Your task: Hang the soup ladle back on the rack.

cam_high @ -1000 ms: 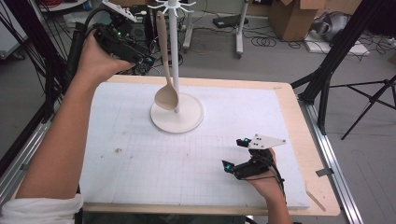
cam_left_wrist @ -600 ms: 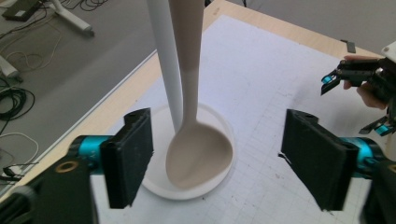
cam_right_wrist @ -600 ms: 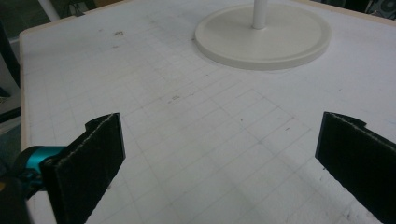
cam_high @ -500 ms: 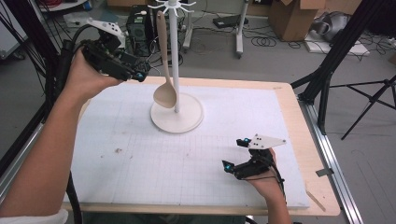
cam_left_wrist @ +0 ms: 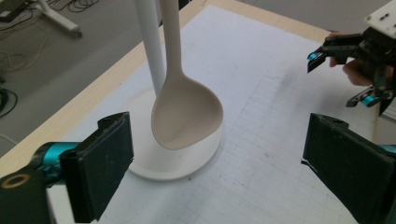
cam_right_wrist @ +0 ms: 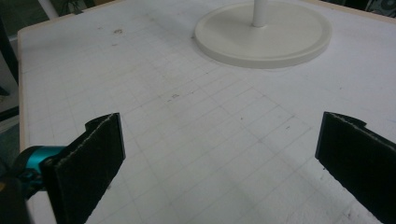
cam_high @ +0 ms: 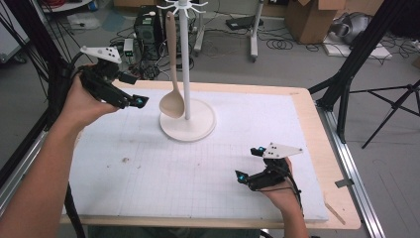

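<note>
Hanging from the top of a white stand [cam_high: 187,74], a cream-coloured ladle [cam_high: 172,101] shows just left of centre in the upper half of the high view, its handle running down beside the pole and its bowl just above the stand's round base [cam_high: 198,130]. Whether the bowl touches the base cannot be told. In the left gripper view the ladle [cam_left_wrist: 187,114] sits at the centre of the frame, bowl facing the camera, with the pole [cam_left_wrist: 150,42] just behind it at the upper left.

The left gripper [cam_high: 134,101] is at the upper left of the high view, held in a hand [cam_high: 84,101] over the worktop's [cam_high: 148,198] far left edge, its tips pointing toward the ladle's bowl and near it, though apart from it. Its jaws have just been opening; they stand wide apart at the lower corners of the left gripper view, with nothing pressed between them.

The right gripper [cam_high: 250,163] lies at the lower right of the high view, low over the white gridded mat [cam_high: 198,173], well apart from the stand. Its jaws are spread wide with only bare mat between them, and the stand's base [cam_right_wrist: 264,32] shows at the top of the right gripper view.
</note>
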